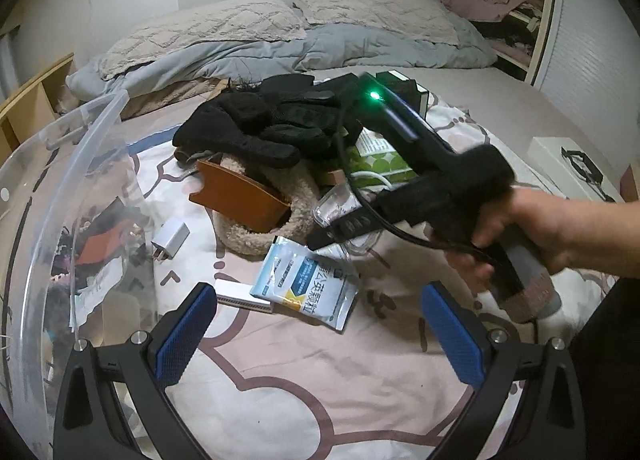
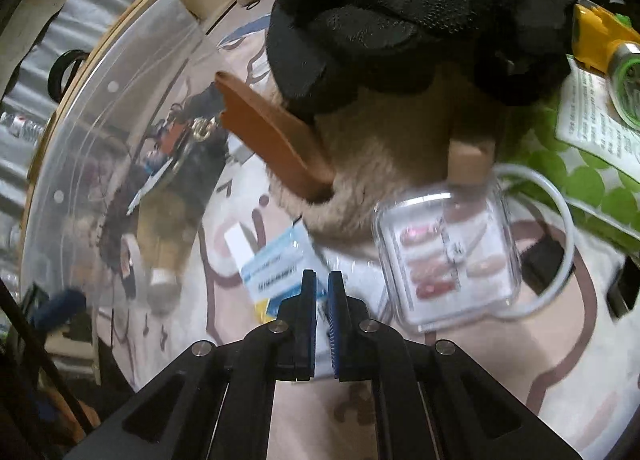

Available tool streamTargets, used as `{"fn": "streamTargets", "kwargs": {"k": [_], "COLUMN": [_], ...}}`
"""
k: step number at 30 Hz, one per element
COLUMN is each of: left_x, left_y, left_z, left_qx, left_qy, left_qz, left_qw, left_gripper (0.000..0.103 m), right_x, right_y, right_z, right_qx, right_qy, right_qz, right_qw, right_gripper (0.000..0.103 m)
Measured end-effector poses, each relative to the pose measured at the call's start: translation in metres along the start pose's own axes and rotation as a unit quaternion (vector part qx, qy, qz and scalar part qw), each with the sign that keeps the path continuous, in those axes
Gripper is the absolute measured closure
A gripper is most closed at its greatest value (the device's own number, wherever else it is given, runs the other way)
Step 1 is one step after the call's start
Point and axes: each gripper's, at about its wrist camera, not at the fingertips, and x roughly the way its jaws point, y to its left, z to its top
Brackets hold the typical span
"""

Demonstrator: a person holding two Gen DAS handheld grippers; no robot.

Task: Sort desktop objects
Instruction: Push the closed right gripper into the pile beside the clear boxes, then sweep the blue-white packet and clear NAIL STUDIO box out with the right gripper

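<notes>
Sachet [image 1: 308, 284]: blue-and-white foil packet lying flat on the pink-patterned bedspread [image 1: 320, 380], just in front of the beige fleece item [image 1: 288, 187], its upper corner at the fleece's near edge.
Right gripper [image 2: 320, 276]: blue pads pressed together, with the sachet's [image 2: 272, 268] edge apparently pinched between them. The left wrist view shows its tip [image 1: 320, 240] at the sachet's upper edge and a person's hand [image 1: 520, 227] on the grip.
Left gripper [image 1: 318, 300]: fingers spread wide with nothing between the pads, on the near side of the sachet from the fleece.
Brown leather piece [image 1: 240, 199]: leaning on the fleece's left side.
Black gloves [image 1: 260, 119]: heaped on the far part of the fleece.
Clear case [image 2: 448, 260]: touching the fleece [image 2: 380, 147] at its right. Only the right wrist view shows pink, oval pieces inside.
Green dotted pack [image 1: 380, 163]: right of the fleece, beyond the case, with a white cable [image 2: 560, 219] looping over it.
Yellow cutter [image 2: 596, 39]: right of the gloves [image 2: 400, 11], seen only in the right wrist view.
White plug [image 1: 172, 238]: left of the fleece, seen only in the left wrist view.
White flat box [image 1: 240, 294]: in front of the fleece, partly under the sachet's left edge.
Clear bin [image 1: 100, 179]: well left of the fleece, with mixed items inside; both views show it.
</notes>
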Motion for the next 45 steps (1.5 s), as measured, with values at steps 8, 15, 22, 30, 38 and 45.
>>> {"fn": "streamTargets", "kwargs": {"k": [8, 15, 22, 30, 38, 45], "left_x": [0.001, 0.010, 0.011, 0.008, 0.012, 0.025], "left_y": [0.005, 0.010, 0.006, -0.011, -0.017, -0.016], "left_z": [-0.003, -0.012, -0.023, -0.039, -0.060, -0.080], "left_qx": [-0.002, -0.009, -0.007, 0.021, 0.073, 0.108], "left_qy": [0.005, 0.031, 0.045, 0.049, 0.040, 0.053], "left_qz": [-0.013, -0.016, -0.023, -0.033, -0.035, -0.042], "left_qw": [0.9999, 0.9993, 0.9987, 0.9980, 0.9959, 0.9918], "left_gripper": [0.001, 0.003, 0.006, 0.006, 0.006, 0.006], "right_x": [0.027, 0.052, 0.047, 0.019, -0.036, -0.054], "right_y": [-0.004, -0.012, 0.007, -0.001, 0.018, 0.029], "right_z": [0.014, -0.003, -0.039, -0.080, -0.101, -0.166], "right_qx": [0.009, 0.031, -0.022, -0.022, -0.072, -0.089], "right_qy": [-0.001, 0.053, 0.097, 0.102, 0.027, 0.015], "right_qz": [-0.022, 0.011, 0.023, 0.028, 0.016, -0.014], "right_qw": [1.000, 0.998, 0.995, 0.994, 0.997, 0.996], "right_gripper": [0.097, 0.097, 0.098, 0.097, 0.097, 0.097]}}
